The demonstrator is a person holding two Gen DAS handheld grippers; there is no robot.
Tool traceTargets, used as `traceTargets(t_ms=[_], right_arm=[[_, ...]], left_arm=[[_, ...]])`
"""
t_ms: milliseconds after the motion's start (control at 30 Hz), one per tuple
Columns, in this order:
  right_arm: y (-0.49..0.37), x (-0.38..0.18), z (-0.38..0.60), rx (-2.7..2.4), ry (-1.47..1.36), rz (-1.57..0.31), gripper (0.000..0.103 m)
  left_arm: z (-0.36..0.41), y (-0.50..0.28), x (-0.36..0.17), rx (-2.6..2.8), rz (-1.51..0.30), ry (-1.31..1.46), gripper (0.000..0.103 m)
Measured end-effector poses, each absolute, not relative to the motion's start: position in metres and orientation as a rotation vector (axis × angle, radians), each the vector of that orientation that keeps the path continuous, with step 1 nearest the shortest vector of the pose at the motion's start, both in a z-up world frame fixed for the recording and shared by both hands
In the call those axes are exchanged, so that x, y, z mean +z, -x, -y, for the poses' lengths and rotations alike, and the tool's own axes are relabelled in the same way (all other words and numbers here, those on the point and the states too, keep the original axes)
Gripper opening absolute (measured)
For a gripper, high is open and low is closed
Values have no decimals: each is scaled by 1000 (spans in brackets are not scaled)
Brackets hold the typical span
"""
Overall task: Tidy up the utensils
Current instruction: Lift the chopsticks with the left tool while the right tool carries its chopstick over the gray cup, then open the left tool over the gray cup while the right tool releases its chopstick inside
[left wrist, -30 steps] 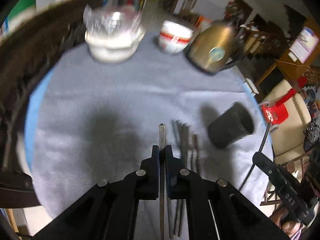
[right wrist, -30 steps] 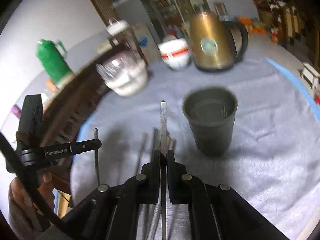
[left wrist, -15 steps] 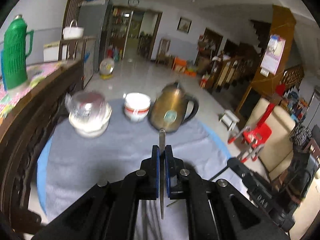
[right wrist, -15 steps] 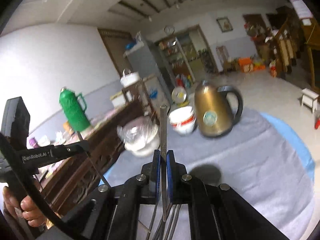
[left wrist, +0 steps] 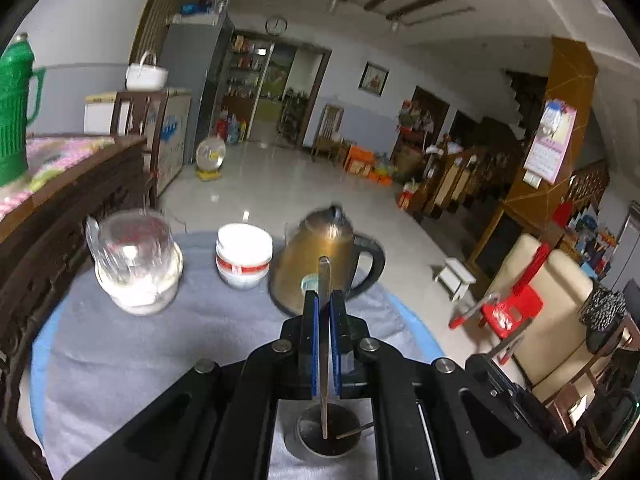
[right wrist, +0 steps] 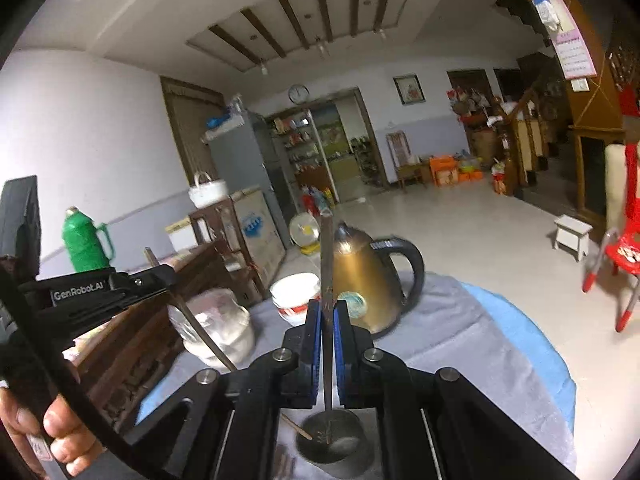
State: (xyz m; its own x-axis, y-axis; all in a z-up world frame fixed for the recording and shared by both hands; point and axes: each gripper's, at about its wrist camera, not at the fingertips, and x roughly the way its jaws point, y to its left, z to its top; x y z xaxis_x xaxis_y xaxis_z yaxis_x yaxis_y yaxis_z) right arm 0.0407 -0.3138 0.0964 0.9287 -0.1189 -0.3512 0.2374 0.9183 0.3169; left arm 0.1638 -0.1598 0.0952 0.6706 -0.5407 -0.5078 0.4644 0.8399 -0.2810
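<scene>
My left gripper is shut on a thin metal utensil held upright, its lower end inside the dark round holder cup. My right gripper is shut on a second metal utensil, also upright with its lower end in the same cup. In the right wrist view the left gripper shows at the left with its utensil slanting down into the cup. Utensils left lying on the cloth are hidden behind the grippers.
A grey cloth covers the round blue table. At its far side stand a clear lidded jar, a white bowl with a red band and a brass kettle. A dark wooden cabinet borders the left.
Both grippers have lifted their utensils off the cloth, tipped them upright and brought them over the cup. The lower ends now sit inside the cup.
</scene>
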Motion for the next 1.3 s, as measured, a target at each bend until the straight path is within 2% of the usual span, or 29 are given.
traceTargets(t_ms=[233, 367, 433, 467, 500, 667, 800, 900, 1000, 1100, 1200, 1300], right_arm=[[-71, 44, 332, -174, -435, -528, 7], [-75, 25, 342, -146, -520, -580, 11], [-75, 19, 348, -103, -594, -590, 11], [-73, 18, 351, -92, -622, -587, 13], [-69, 20, 355, -89, -635, -584, 20], [-38, 29, 354, -40, -654, -500, 54], [-7, 28, 346, 10, -643, -465, 54], [9, 18, 328, 72, -622, -499, 49], [12, -3, 302, 102, -590, -579, 39], [1, -35, 281, 110, -588, -661, 37], [-21, -69, 266, 114, -626, -772, 28], [-41, -97, 247, 108, -614, -859, 24]], left_arm=[[178, -185, 37, -537, -810, 54, 5], [174, -182, 24, -542, -865, 15, 8], [168, -178, 27, -545, -871, 0, 22], [162, -174, 28, -550, -868, -3, 40], [156, -171, 30, -554, -859, 0, 51], [113, -153, 31, -552, -826, -23, 52], [67, -143, 8, -490, -869, -21, 53], [42, -135, -17, -442, -924, -23, 53], [24, -124, -46, -395, -977, -31, 53], [19, -116, -74, -395, -1041, -19, 53], [18, -116, -97, -384, -1092, -4, 53], [21, -117, -117, -414, -1150, 21, 53]])
